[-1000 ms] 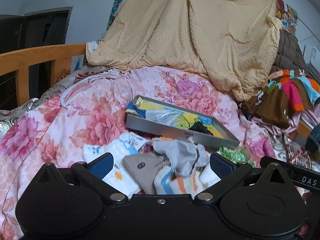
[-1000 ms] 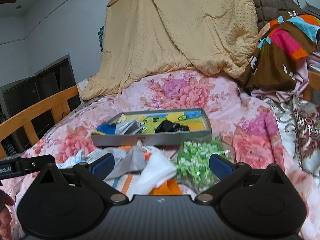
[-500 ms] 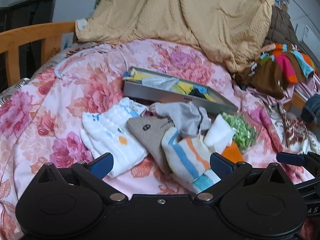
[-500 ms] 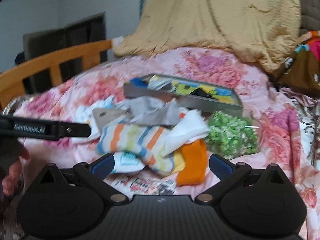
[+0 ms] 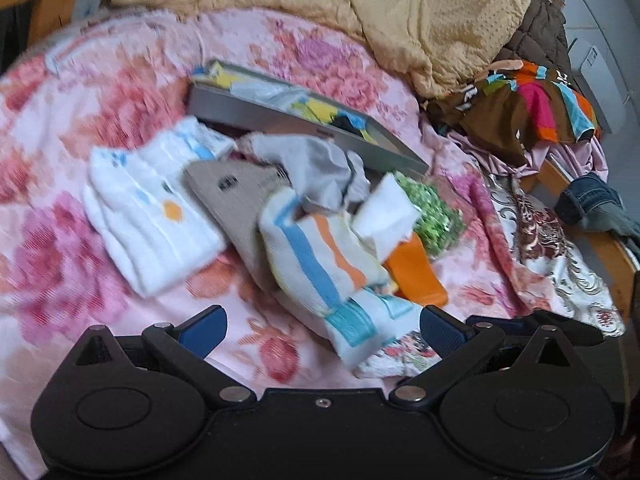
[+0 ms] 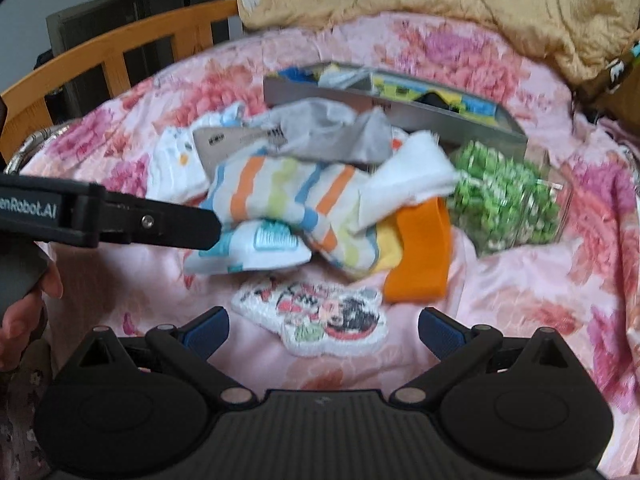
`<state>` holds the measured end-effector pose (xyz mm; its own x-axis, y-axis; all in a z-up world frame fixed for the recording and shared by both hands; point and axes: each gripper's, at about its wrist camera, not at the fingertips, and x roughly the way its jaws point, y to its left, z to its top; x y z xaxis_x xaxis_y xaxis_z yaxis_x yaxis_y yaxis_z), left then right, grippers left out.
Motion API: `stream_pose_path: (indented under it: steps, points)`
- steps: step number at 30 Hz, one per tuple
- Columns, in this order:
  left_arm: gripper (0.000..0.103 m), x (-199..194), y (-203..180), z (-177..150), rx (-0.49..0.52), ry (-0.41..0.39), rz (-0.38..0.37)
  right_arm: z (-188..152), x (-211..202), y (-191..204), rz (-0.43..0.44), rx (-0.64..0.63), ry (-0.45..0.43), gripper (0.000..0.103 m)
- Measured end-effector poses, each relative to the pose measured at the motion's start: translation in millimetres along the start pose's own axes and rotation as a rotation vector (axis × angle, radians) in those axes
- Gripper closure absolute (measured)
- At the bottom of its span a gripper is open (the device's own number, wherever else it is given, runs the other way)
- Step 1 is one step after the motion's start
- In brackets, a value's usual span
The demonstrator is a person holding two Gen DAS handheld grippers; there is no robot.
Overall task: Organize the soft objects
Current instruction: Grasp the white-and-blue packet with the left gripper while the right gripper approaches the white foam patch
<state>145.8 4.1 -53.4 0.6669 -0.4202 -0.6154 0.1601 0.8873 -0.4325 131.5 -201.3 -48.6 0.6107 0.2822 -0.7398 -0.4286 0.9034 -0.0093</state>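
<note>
Both pairs of fingers stand wide apart and hold nothing. We see our left gripper (image 5: 322,330) hanging low over the pile of socks (image 5: 256,216), with the blue-cuffed end of the striped sock (image 5: 320,256) lying between its fingers (image 5: 204,326), closer to the right-hand one; whether the cloth touches that pad we cannot tell. Our right gripper (image 6: 323,330) hovers on the near side of the pile, and the small cartoon patch (image 6: 320,316) sits on the bedspread (image 6: 520,288) in the gap between its fingers (image 6: 440,330), not touching either. From the right wrist view, the left gripper reaches in from the left of the pile, its tip just beside the striped sock, held by a hand (image 6: 24,312).

Taking the pile as our landmark: the white socks (image 5: 148,216) lie on its left, a tan sock (image 5: 236,196) and a crumpled grey sock (image 5: 316,168) at its middle, an orange piece (image 6: 420,252) on its right. Just right of the pile lies a clear bag of green pieces (image 6: 504,200). Directly behind the pile sits the grey tray (image 6: 400,116), already holding some colourful items. Beyond that, a tan blanket (image 5: 360,4) is heaped up.
</note>
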Motion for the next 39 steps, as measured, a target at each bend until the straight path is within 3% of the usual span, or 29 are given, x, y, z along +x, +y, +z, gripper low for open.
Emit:
stream_pose_path:
  steps: [11, 19, 24, 26, 39]
  points:
    - [0.006, 30.2, 6.0, 4.7, -0.158, 0.096, -0.117, 0.6, 19.2, -13.0, -0.007, 0.087, 0.09, 0.008]
    - [0.021, 42.4, 15.0, 6.1, -0.281, 0.113, -0.172, 1.1, 30.0, -15.4, 0.018, 0.124, 0.121, 0.017]
    - [0.035, 45.5, 23.5, 5.1, -0.353, 0.115, -0.164, 1.3, 30.2, -15.9, 0.025, 0.133, 0.114, 0.021]
    - [0.042, 46.2, 24.5, 5.2, -0.354, 0.123, -0.152, 1.4, 29.7, -15.5, 0.027, 0.132, 0.109, 0.022]
    - [0.052, 39.9, 22.5, 5.6, -0.313, 0.151, -0.129, 2.0, 24.9, -16.8, 0.032, 0.138, 0.074, 0.03]
